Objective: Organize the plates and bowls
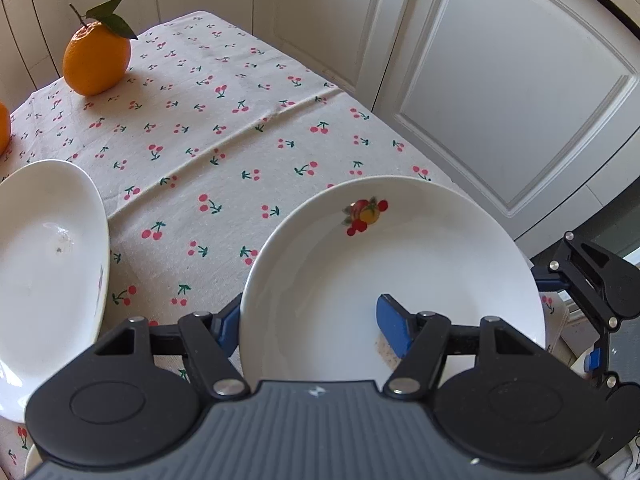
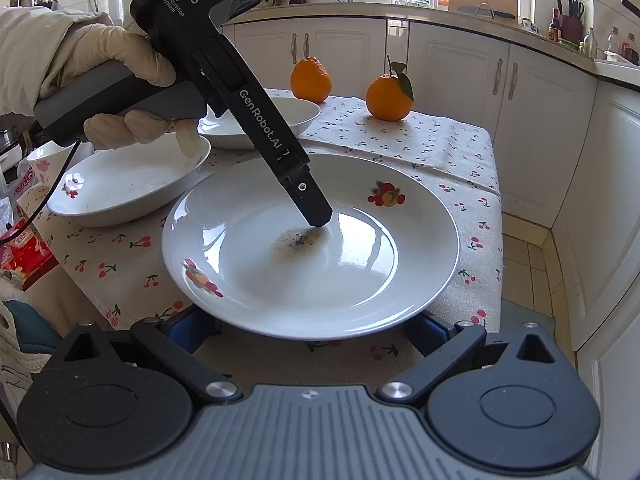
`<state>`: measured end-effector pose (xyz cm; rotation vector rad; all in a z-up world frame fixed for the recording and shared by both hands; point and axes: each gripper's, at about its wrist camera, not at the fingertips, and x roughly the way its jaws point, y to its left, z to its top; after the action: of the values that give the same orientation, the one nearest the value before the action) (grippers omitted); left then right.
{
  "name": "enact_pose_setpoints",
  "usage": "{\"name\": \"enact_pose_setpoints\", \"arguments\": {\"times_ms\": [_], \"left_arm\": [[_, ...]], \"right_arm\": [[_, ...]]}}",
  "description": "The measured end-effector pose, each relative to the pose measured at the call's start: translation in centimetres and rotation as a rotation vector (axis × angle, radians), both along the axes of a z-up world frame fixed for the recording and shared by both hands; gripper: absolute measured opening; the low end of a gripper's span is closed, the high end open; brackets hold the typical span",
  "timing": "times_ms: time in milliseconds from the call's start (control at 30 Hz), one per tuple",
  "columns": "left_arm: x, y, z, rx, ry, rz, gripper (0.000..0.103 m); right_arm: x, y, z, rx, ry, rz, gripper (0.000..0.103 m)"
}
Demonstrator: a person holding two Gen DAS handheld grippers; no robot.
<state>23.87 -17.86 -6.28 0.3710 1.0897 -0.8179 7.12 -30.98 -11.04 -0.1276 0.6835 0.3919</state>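
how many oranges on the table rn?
2, both at the far end of the tablecloth: one orange with a leaf to the right, one without a leaf beside the far dish. Others may be hidden.

The left hand-held gripper (image 2: pixel 320 218) bears white lettering: "DAS" and "Data Acquisition System" on its black head, and "GenRobot.AI" along its arm.

Cream tablecloth (image 2: pixel 440 136), printed with small red cherries, spread over the tabletop. Two oranges at the far end: one bare (image 2: pixel 311 79), one with stem and green leaf (image 2: pixel 389 97). White panelled cabinets (image 2: pixel 460 64) behind, under a counter (image 2: pixel 400 10) crowded with bottles and jars; red packaging (image 2: pixel 24 244) at left.
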Motion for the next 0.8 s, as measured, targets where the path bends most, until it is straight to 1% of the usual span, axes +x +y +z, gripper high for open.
{"name": "enact_pose_setpoints", "arguments": {"times_ms": [233, 433, 700, 800], "left_arm": [[0.0, 0.2, 0.2, -0.011, 0.010, -0.003, 0.067], [0.6, 0.4, 1.2, -0.038, -0.005, 0.007, 0.067], [2.5, -0.4, 2.3, -0.070, -0.040, 0.013, 0.067], [3.4, -0.7, 2.3, -0.070, -0.049, 0.012, 0.067]], "right_arm": [[0.0, 0.3, 0.4, -0.030, 0.009, 0.005, 0.102], [0.3, -0.2, 1.3, -0.020, -0.006, 0.014, 0.101], [2.3, -1.0, 2.1, -0.055, -0.026, 0.021, 0.101], [3.1, -1.5, 2.2, -0.058, -0.031, 0.021, 0.101]]}}
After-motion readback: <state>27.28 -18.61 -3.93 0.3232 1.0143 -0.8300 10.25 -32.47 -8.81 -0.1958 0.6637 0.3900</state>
